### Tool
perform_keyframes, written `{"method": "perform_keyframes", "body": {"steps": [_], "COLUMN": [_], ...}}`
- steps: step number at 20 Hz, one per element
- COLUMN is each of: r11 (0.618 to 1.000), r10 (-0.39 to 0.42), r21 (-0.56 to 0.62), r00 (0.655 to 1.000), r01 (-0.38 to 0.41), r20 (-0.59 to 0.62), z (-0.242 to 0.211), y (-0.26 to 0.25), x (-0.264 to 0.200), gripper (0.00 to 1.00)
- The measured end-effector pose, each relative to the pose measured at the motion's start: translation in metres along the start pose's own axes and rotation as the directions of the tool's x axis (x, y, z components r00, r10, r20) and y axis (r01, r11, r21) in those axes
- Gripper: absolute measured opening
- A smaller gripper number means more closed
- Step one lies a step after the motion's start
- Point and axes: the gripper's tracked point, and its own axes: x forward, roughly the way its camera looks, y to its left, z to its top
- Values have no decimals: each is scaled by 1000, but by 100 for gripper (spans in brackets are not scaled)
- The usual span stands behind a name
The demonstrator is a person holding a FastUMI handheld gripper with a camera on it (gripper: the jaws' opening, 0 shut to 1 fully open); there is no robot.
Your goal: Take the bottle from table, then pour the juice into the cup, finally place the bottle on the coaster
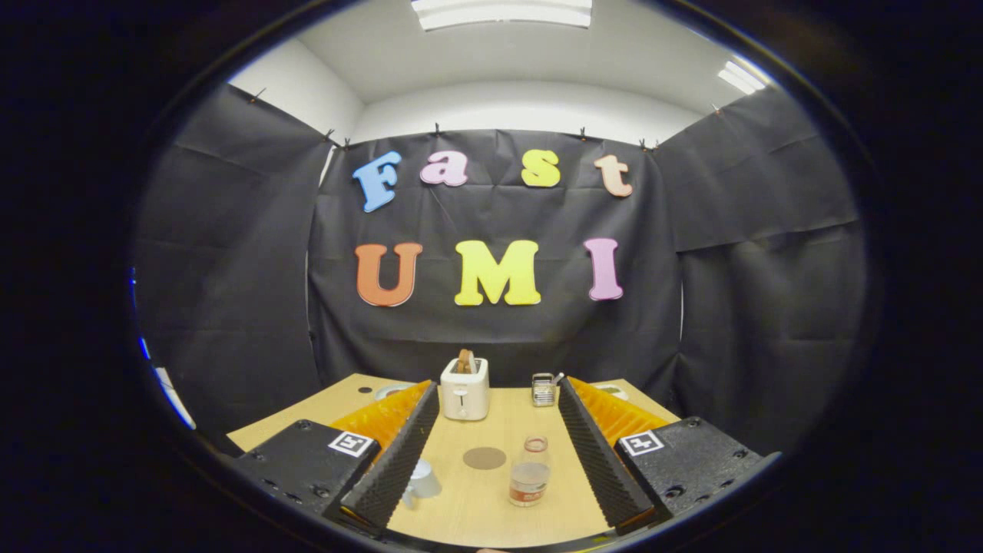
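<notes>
A pale wooden table (491,503) fills the lower centre, black cloth walls behind. The gripper (491,461) fingers stand wide apart, bottle (530,472), coaster (484,458) and cup (421,481) between them.

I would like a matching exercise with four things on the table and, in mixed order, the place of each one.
Things:
1. bottle
2. cup
3. coaster
4. toaster

Places:
A. at the far table edge, by the black cloth
B. flat on the table, between cup and bottle
C. close to the left finger of the open hand-held gripper
D. between the fingers, nearer the right one

Pairs: 1-D, 2-C, 3-B, 4-A
</notes>
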Motion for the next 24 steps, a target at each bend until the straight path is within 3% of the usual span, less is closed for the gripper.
{"method": "perform_keyframes", "body": {"steps": [11, 24], "r11": [999, 997], "r10": [-40, -70], "r21": [-22, -24], "r00": [998, 997], "r01": [38, 70], "r20": [-50, -8], "z": [-70, -135], "y": [-14, -35], "x": [33, 56], "gripper": [100, 100]}}
